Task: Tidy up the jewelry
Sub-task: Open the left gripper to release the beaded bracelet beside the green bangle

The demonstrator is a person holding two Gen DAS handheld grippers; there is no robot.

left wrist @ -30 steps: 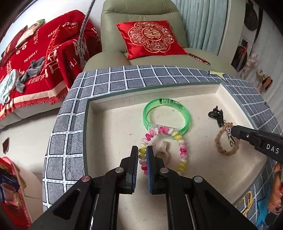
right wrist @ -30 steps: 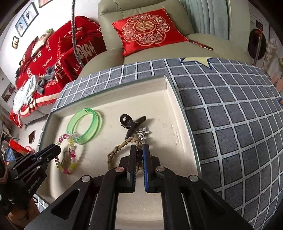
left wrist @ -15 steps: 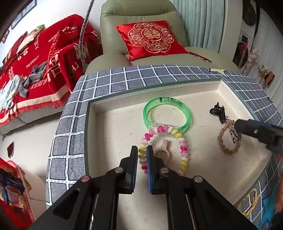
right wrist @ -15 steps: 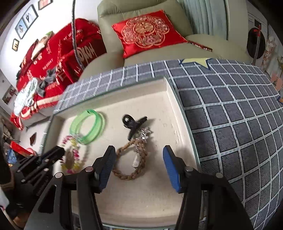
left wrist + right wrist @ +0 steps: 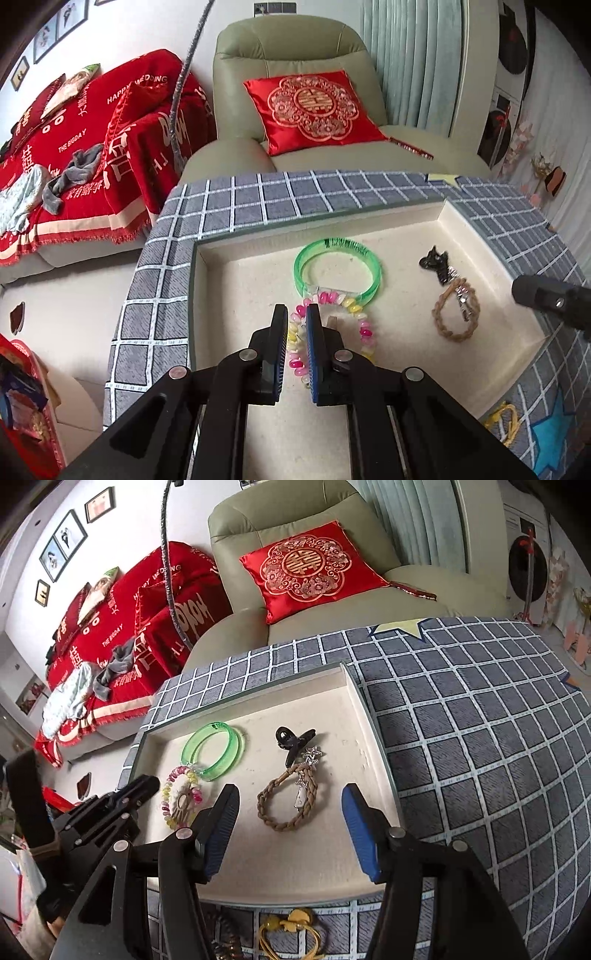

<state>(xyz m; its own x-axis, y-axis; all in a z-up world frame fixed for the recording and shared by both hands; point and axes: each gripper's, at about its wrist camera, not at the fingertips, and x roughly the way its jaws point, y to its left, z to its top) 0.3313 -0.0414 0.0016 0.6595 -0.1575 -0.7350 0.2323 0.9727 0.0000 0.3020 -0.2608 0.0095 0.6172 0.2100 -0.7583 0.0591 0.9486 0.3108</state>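
Observation:
A shallow cream tray (image 5: 461, 218) (image 5: 354, 694) sits on a grey checked cloth. In it lie a green bangle (image 5: 338, 267) (image 5: 212, 751), a pink-yellow bead bracelet (image 5: 364, 328) (image 5: 173, 797), a braided rope bracelet (image 5: 456, 314) (image 5: 288, 797) and a black hair claw (image 5: 436, 260) (image 5: 293, 742). My left gripper (image 5: 296, 317) is shut and empty above the bead bracelet; it also shows in the right wrist view (image 5: 147, 781). My right gripper (image 5: 290, 805) is open, raised above the rope bracelet, holding nothing.
A yellow cord piece (image 5: 291, 934) (image 5: 504, 424) lies on the cloth in front of the tray. The checked cloth (image 5: 480, 738) spreads to the right. A green armchair with a red cushion (image 5: 306, 568) stands behind.
My right gripper has opened and let go of the rope bracelet, which now lies in the tray, then drawn back and up. My left gripper stays shut and has drawn back slightly.

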